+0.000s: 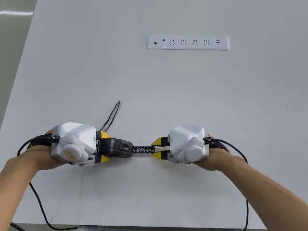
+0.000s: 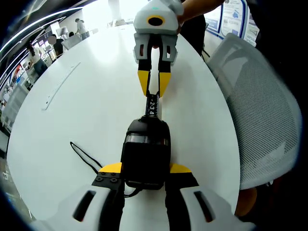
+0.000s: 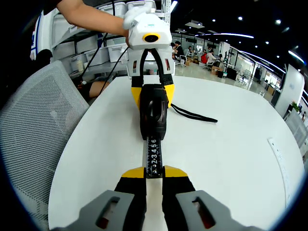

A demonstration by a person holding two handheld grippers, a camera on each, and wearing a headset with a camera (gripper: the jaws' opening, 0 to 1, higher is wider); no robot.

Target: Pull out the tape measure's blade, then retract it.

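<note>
Both grippers are closed: the left gripper [image 1: 104, 147] clamps the black tape measure [image 1: 118, 147] by its case, and the right gripper [image 1: 158, 148] pinches the tip of the blade [image 1: 141, 150]. A short numbered stretch shows between them. All this sits near the front edge of the white table [image 1: 144, 72], the strap [image 1: 113, 114] trailing away.

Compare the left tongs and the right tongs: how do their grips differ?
The left tongs clamp the black tape measure case; the right tongs pinch the blade. The left tongs stand wide around the thick case, the right tongs nearly closed on the thin blade. Both have yellow tips and face each other over the white table.
</note>
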